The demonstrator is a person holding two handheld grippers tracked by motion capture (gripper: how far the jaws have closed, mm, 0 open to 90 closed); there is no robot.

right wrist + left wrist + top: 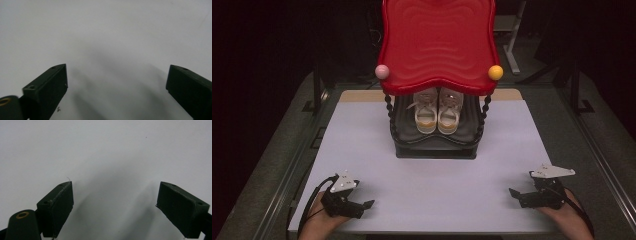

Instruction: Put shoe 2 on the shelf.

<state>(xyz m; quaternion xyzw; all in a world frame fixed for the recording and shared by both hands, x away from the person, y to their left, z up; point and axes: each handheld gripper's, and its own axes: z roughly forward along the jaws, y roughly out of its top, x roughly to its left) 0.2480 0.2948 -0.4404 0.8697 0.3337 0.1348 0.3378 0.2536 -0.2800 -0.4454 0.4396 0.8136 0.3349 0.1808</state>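
At table's near edge: both grippers low, jaws wide, nothing held.
Left gripper [368, 204] open over bare white table [432, 185]; pair of pale shoes [438, 111] on black lower shelf under red tray top [437, 40], well apart; right gripper [513, 192] open too. No writing legible.

One two-tier stand [435, 140] stood on the one pale grey table [427, 185], with a single glossy red wavy-edged plastic tray [437, 45] as its top tier and one dark tray beneath. Two light-coloured sneakers [437, 111] with orange-trimmed soles sat as one pair on that lower tier. Two round knobs capped the front corners: one pink ball [382, 71] and one yellow ball [495, 72]. Two beaded black posts [388, 107] showed at the front. Two black two-jaw grippers were present: the left gripper [368, 204] and the right gripper [513, 192], one in each of two hands.
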